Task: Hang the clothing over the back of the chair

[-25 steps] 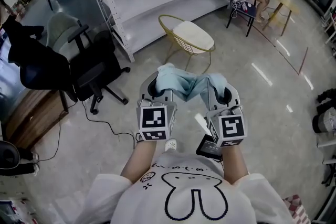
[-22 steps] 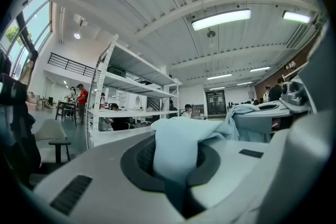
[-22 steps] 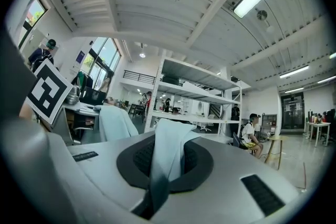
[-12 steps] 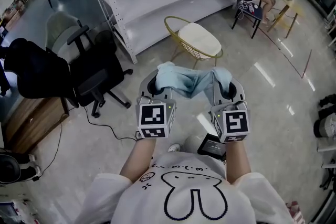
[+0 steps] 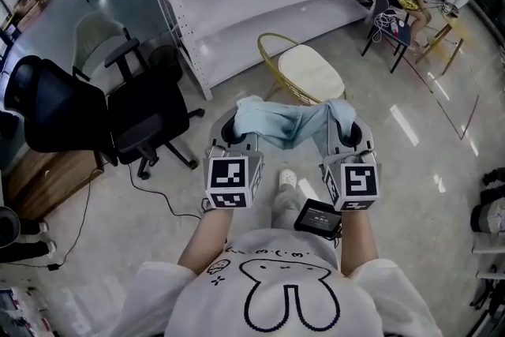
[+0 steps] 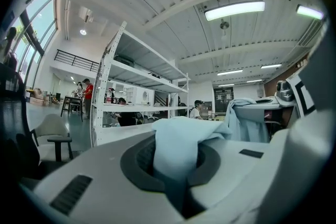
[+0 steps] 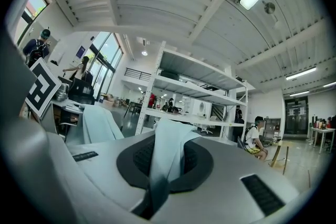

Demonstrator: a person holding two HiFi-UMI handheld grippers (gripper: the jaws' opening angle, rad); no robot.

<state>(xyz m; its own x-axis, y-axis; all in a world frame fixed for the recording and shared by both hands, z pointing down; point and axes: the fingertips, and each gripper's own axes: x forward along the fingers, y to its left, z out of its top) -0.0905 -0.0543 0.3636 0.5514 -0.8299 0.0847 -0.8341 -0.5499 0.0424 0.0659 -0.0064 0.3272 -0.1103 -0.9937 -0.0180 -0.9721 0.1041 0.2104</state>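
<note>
So, both claws have moved forward a fair bit over the last second, and the grip looks the same as before. The left claw (image 5: 237, 129) and right claw (image 5: 341, 127) sit side by side and level. The pale blue cloth (image 5: 288, 124) strung between them sags just like it did.

What's changed is everything around them. In the head view the gold wire chair (image 5: 304, 71) with the cream seat has slid closer to the claws, and the shelf (image 5: 260, 4) has shifted too. A shoe (image 5: 288, 179) now pokes out below, so the person looks mid-stride. My read is that this is the carry part, heading for that chair, with nothing hung yet. It could be the black office chair (image 5: 134, 118) off to the left instead, but the claws point at the gold one.

As for the claws themselves, both are pinched tight on the cloth. In the left gripper view a wad of it bunches up out of the closed jaws. The right gripper view shows a flatter fold rising out of its jaws, with no gap that I can see. Each view also catches the other claw's end of the cloth off to one side.

So the cloth is up in the air, held at two spots. It's near the gold chair but short of it, and it isn't over any chair back yet.
</note>
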